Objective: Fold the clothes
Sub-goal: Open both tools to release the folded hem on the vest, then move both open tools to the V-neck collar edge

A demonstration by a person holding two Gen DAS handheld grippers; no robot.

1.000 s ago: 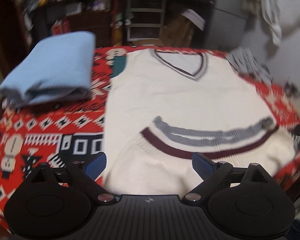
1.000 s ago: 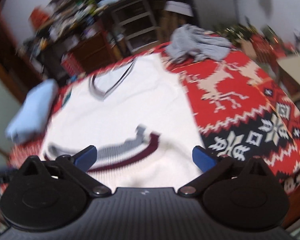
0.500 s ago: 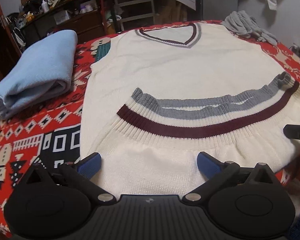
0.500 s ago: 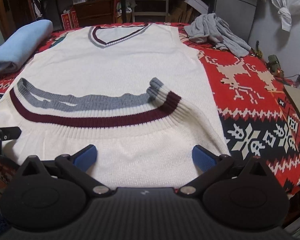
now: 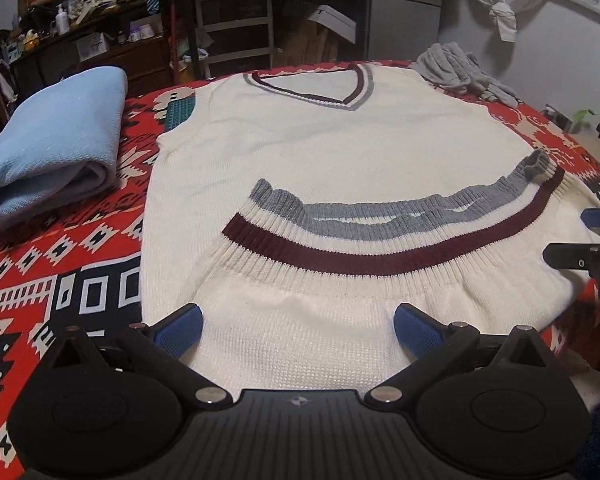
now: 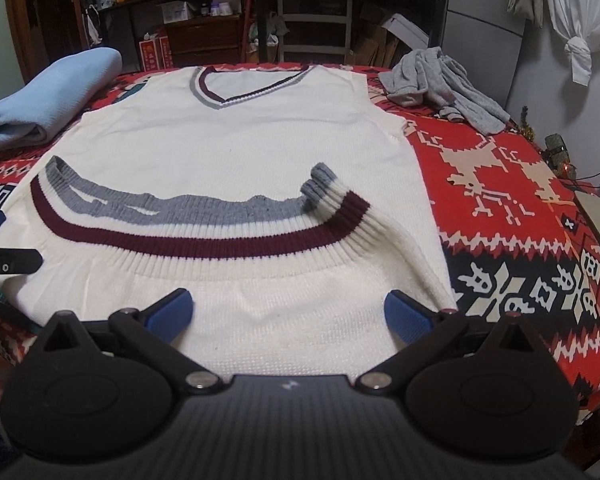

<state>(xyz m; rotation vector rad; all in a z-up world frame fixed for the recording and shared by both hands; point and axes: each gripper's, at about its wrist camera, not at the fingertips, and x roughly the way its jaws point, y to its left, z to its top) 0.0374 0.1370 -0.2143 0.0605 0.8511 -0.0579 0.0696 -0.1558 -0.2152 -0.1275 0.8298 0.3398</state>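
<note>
Left wrist view: blue sweater (image 5: 56, 140) folded, left of vest (image 5: 340, 140); vest flat on patterned cloth (image 5: 60, 280), neck far, hem (image 5: 380, 240) turned up over the body in a curved band of grey and maroon stripes. Left gripper (image 5: 298, 330) spread wide, nothing pinched, blue pads over the near fold of vest, whether touching it or just above it not clear. Grey garment (image 5: 460, 70) crumpled beyond vest's far right shoulder. Tip of right gripper (image 5: 580, 260) at vest's right edge.

Right wrist view: same vest (image 6: 260, 140) centred, blue sweater (image 6: 48, 96) to its left, grey garment (image 6: 440, 84) to its far right. Right gripper (image 6: 286, 316) likewise spread, empty, over vest's near right fold.

Handling, as a judgement: soft, light knit, limp and stretchy, not fragile, likely to sag and drag on cloth if lifted by one point. Ribbed hem thicker, firmer, better to pinch. Best taken at both ends of the near fold, one gripper each, and carried toward neck together.

Writing: none legible on vest; boxes on far shelves beyond vest bear marks too small to read.
</note>
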